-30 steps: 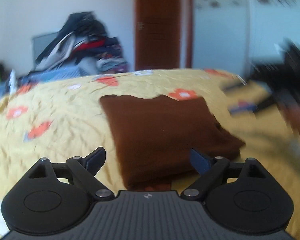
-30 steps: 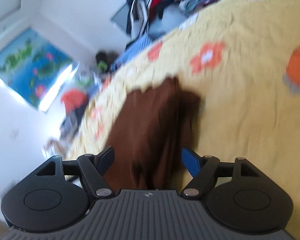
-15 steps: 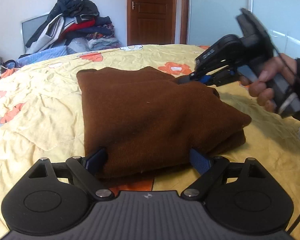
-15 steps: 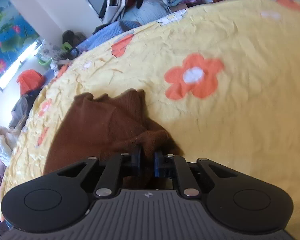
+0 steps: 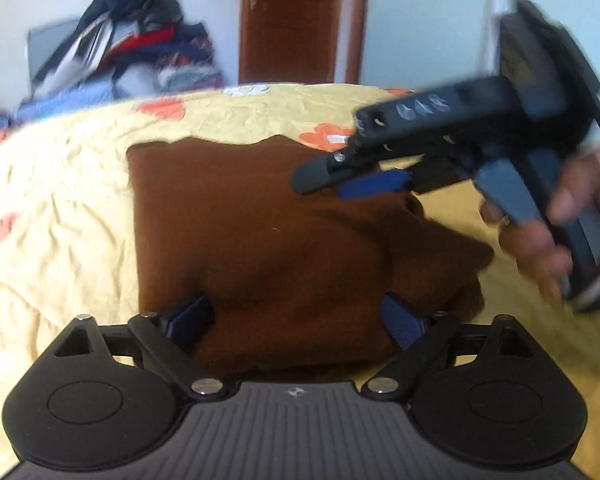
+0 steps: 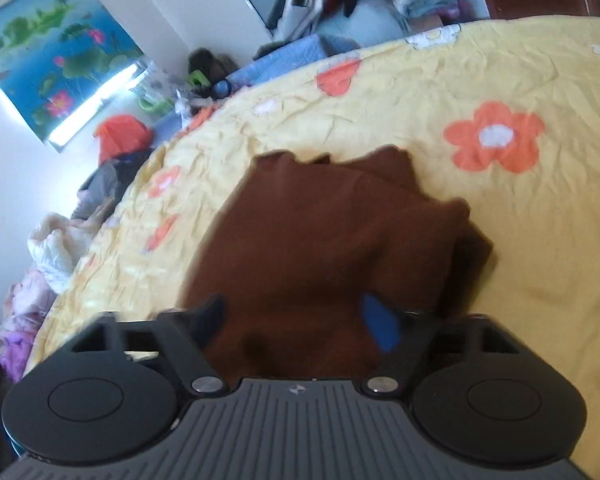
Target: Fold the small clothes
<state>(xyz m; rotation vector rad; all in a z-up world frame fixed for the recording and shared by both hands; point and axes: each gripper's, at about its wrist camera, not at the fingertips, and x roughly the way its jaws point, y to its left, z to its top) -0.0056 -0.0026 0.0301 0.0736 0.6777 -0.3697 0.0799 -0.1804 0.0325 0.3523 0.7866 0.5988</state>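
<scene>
On the yellow bed (image 5: 80,208), the folded brown garment (image 5: 268,240) lies between the left tool's (image 5: 296,320) spread fingers while the right tool (image 5: 340,184), opening and empty, hovers above it.

Both views are bright with soft daylight. In the right wrist view a glaring strip of light (image 6: 96,104) burns white at the left edge, beneath a poster (image 6: 56,60). The left wrist view is smeared by motion blur: the right gripper (image 5: 352,184) and the hand (image 5: 548,224) at the right of the frame are streaked, and the clothes pile (image 5: 128,52) at upper left is soft. Fisheye distortion bows the bed (image 6: 480,80) and darkens the corners. The brown garment (image 6: 332,240) casts a faint shadow along its right edge.
</scene>
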